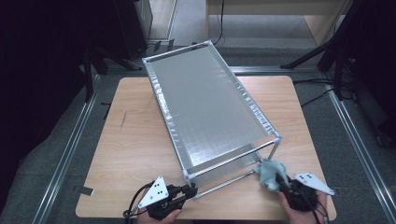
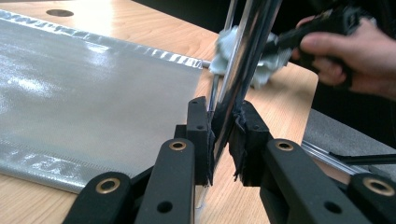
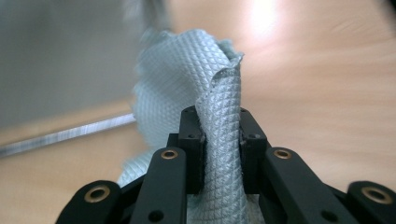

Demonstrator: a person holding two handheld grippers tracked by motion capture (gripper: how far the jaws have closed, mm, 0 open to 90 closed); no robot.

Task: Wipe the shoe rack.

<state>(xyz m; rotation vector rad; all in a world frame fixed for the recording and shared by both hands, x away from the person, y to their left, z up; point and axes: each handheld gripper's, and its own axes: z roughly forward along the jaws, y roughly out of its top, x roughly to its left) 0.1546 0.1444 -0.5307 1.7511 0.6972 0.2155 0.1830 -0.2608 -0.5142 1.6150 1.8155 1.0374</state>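
Left gripper (image 2: 222, 140) clamped a shiny round metal rod (image 2: 243, 70) of the silver-fabric rack (image 1: 205, 102); right gripper (image 3: 219, 140) pinched a waffle-textured pale cloth (image 3: 187, 70).

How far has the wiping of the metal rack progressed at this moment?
Done: the left gripper clamps the rack's chrome leg at the near corner, steadying the rack. In hand: the right gripper holds a pale blue cloth, bunched at the other near leg. Left: which rods are already clean cannot be told, so the remaining wiping is unknown.
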